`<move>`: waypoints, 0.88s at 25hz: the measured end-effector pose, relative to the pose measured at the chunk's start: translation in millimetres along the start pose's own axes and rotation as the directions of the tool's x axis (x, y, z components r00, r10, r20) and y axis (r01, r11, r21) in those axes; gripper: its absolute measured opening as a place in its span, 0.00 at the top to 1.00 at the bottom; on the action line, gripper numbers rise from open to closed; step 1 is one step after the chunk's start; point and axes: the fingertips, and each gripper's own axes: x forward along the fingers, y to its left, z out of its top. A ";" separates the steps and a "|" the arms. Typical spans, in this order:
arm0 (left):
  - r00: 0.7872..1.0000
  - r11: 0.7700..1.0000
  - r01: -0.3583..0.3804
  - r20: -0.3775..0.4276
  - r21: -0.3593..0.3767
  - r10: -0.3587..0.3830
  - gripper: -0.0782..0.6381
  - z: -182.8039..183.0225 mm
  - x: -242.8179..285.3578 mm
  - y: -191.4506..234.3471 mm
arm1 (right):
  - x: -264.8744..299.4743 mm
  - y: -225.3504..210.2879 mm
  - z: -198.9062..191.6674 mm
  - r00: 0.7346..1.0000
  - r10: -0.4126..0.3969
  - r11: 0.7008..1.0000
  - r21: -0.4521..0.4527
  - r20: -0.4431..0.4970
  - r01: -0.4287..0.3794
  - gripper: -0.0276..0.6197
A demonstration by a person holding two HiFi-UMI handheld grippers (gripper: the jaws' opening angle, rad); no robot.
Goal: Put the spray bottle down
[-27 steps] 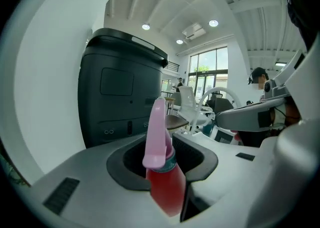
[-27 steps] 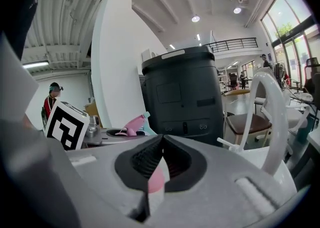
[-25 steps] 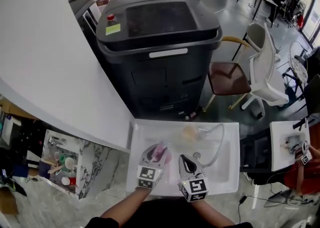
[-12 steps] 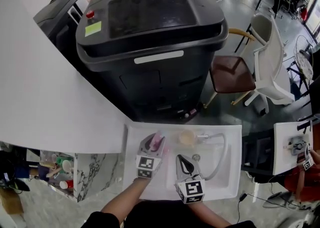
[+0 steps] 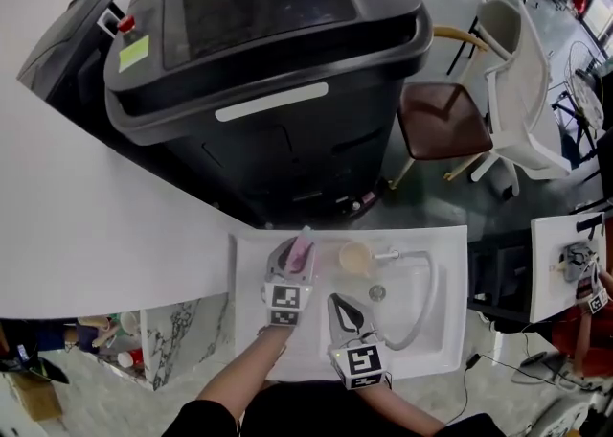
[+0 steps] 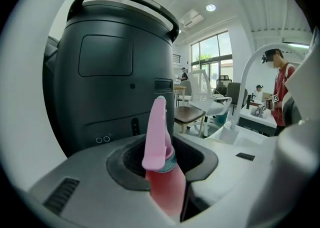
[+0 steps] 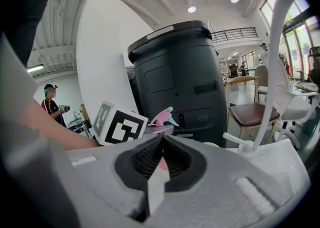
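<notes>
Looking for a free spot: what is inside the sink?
A cup at the back by the tap, and the drain. The left gripper, its spray bottle and the right gripper cover whatever lies under them.

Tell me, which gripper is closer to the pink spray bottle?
Left. The left gripper is clamped round the pink spray bottle. The right gripper, shut and empty, is apart from it, to its right and nearer the person.

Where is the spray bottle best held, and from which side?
I would grip the spray bottle on its red body just under the collar, coming from the side, as the left gripper does: the body fits the jaws there and the pink head stays free.
</notes>
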 end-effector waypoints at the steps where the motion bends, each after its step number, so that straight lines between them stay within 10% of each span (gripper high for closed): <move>1: 1.000 1.000 -0.004 0.004 0.004 0.004 0.69 -0.2 1.7 0.7 | 0.8 -0.9 -1.3 1.000 -0.003 1.000 0.004 -0.002 0.003 0.96; 22: 0.999 0.988 -0.001 0.040 0.155 -0.005 0.68 -8.0 -2.1 -11.0 | 10.8 -2.5 -6.3 1.000 0.005 0.999 0.033 0.005 -0.005 0.96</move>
